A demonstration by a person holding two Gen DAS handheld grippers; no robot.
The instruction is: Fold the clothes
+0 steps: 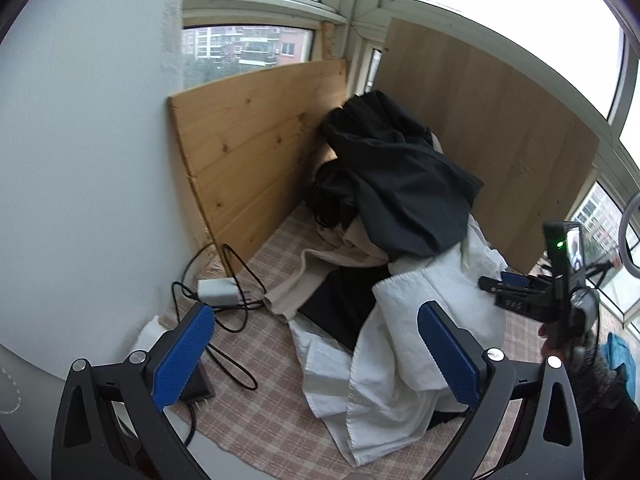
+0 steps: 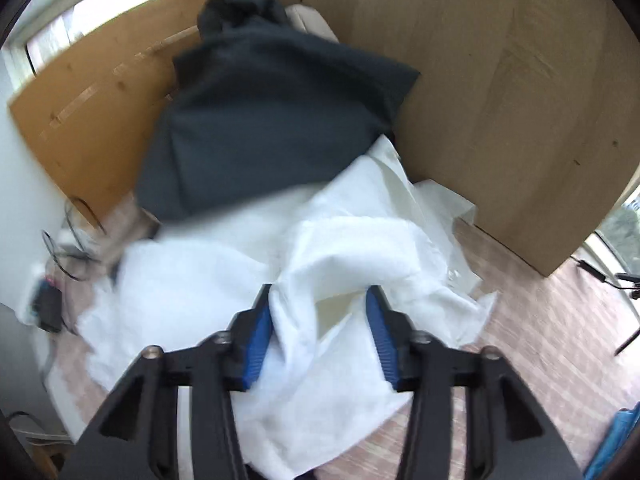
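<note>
While white garment [image 2: 320, 272] bunches between its pads, right gripper [image 2: 319, 320] half-open; left gripper [image 1: 316, 356] wide open above it

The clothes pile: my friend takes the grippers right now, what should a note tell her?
Left gripper: open, empty, hovering over the white garment.
Right gripper: jaws partly open around a raised fold of the white garment; a firm grip cannot be confirmed.
Dark garment lies heaped on top of the pile in the corner between the wooden boards; a beige garment lies under it.
Done: nothing folded.
Left: pull each piece out, fold it.
</note>
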